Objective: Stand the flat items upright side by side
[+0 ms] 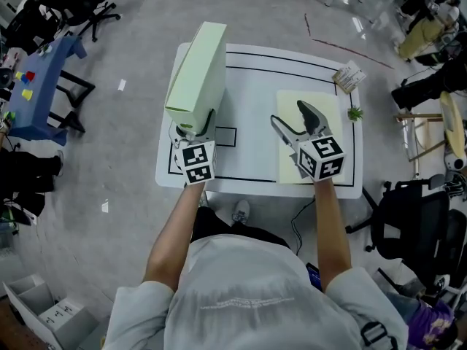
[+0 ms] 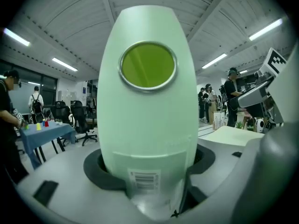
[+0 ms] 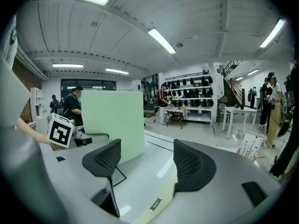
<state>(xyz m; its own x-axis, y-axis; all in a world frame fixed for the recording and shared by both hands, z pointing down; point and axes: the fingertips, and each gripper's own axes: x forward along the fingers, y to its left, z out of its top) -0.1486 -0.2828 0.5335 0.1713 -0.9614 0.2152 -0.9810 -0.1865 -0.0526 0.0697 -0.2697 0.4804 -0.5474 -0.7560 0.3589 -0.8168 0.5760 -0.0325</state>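
White surface (image 1: 248, 60) with black outlines | pale green box (image 1: 195, 68) upright at its left end, clasped low by left tool (image 1: 193, 133), jaws wide | second box (image 1: 334, 115) flat at right | right tool (image 1: 290, 113) over it, agape, empty

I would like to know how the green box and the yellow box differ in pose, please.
The green box stands upright at the left of the table, gripped in the left claw. The yellow box lies flat at the right, untouched under the open, empty right claw. Both are pale, flat boxes.
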